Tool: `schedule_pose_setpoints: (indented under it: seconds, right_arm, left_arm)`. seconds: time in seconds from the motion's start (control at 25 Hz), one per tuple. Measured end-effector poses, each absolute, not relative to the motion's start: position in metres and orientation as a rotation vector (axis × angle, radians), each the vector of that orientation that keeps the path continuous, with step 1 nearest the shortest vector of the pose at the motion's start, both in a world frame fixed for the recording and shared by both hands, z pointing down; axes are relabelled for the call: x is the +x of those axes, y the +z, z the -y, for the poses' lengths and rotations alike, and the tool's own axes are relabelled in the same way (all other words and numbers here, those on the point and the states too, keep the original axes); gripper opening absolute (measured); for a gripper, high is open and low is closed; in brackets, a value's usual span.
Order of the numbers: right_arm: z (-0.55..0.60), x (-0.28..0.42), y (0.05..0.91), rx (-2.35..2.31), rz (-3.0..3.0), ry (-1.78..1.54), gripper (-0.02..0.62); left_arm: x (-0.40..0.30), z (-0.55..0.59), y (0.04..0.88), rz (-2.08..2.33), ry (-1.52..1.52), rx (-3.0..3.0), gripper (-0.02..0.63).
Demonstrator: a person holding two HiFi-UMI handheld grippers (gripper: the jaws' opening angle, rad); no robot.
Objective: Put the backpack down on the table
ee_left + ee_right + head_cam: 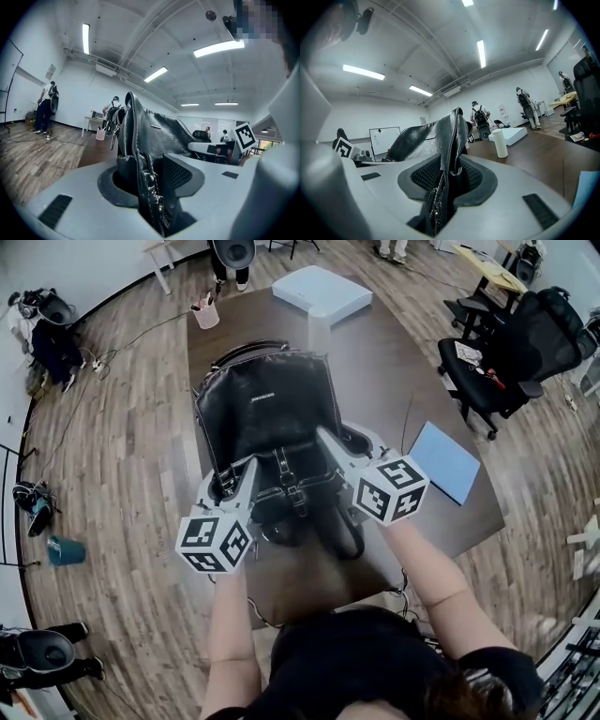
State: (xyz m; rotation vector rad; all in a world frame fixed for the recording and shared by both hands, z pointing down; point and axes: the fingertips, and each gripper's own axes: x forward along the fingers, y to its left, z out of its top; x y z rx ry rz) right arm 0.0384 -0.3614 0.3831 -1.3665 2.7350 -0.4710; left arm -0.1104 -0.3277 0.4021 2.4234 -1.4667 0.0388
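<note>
black leather backpack [267, 404] hangs over the middle of the dark brown wooden surface [394, 371] — contact with it not confirmable. left gripper [234, 474] jaws clenched on the bag's zippered edge at its 7 o'clock, right gripper [343, 440] likewise at 5 o'clock. step judged: the set-down. next — settle it flat, short of the white flat box [322, 292] at 12 o'clock, then release both.

The glossy black leather backpack [267, 404], buckled and tilted above the dark table [394, 371], is pinched by its near side edges between the fingers of the left gripper [232, 479] and right gripper [343, 440], its body reaching beyond the fingertips.
</note>
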Motion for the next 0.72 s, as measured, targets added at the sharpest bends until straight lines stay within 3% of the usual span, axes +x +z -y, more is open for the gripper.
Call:
schedule_pose_setpoints:
  seconds: [0.72]
  right_arm:
    - [0.398,0.026,0.437,-1.3,-2.766,-0.544,0.123]
  left_arm:
    - [-0.124,0.363,0.456,1.441,0.033,2.392,0.187]
